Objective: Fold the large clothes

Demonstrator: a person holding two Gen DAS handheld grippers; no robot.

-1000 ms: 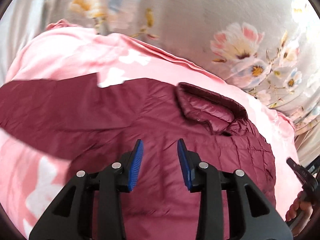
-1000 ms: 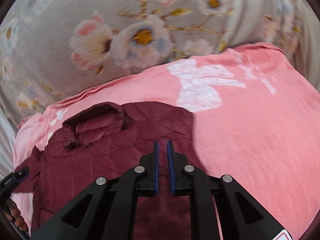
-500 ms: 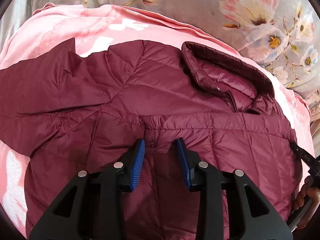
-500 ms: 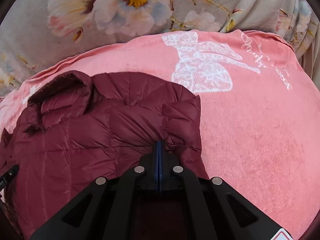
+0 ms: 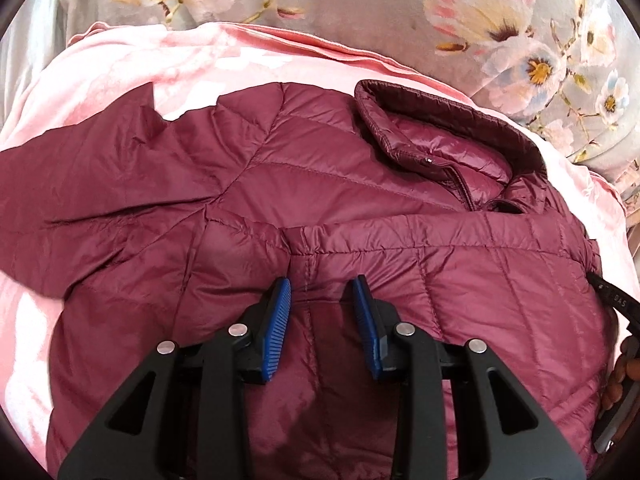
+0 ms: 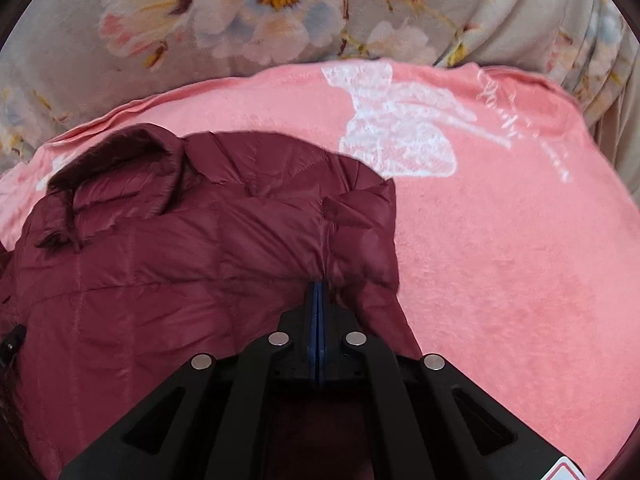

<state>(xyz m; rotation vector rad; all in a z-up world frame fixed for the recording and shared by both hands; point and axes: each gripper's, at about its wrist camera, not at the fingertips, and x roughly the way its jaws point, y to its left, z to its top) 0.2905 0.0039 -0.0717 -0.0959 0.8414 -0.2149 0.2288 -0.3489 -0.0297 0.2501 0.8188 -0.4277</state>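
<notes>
A maroon quilted jacket [image 5: 360, 200] lies on a pink blanket [image 5: 120, 68], collar [image 5: 448, 132] at the far right, one sleeve [image 5: 80, 176] spread out to the left. Its lower part is folded up across the chest. My left gripper [image 5: 320, 292] stands part closed, with a puffy bunch of the folded layer puckered between its blue pads [image 5: 280, 312]. In the right wrist view the jacket [image 6: 180, 260] fills the left half. My right gripper [image 6: 318, 292] pinches the fold's right corner between nearly touching pads, and its jaws are just starting to open.
Grey floral bedding [image 5: 500, 28] lies beyond the blanket's far edge. The blanket [image 6: 500, 260] with a white bow print [image 6: 400, 136] stretches to the right of the jacket. The right gripper's body and a person's fingers [image 5: 624, 364] show at the left wrist view's right edge.
Both grippers have come down with the jacket's lower part, which now rests folded over the chest. The right pads, slightly apart a second ago, have come together on the fabric.
</notes>
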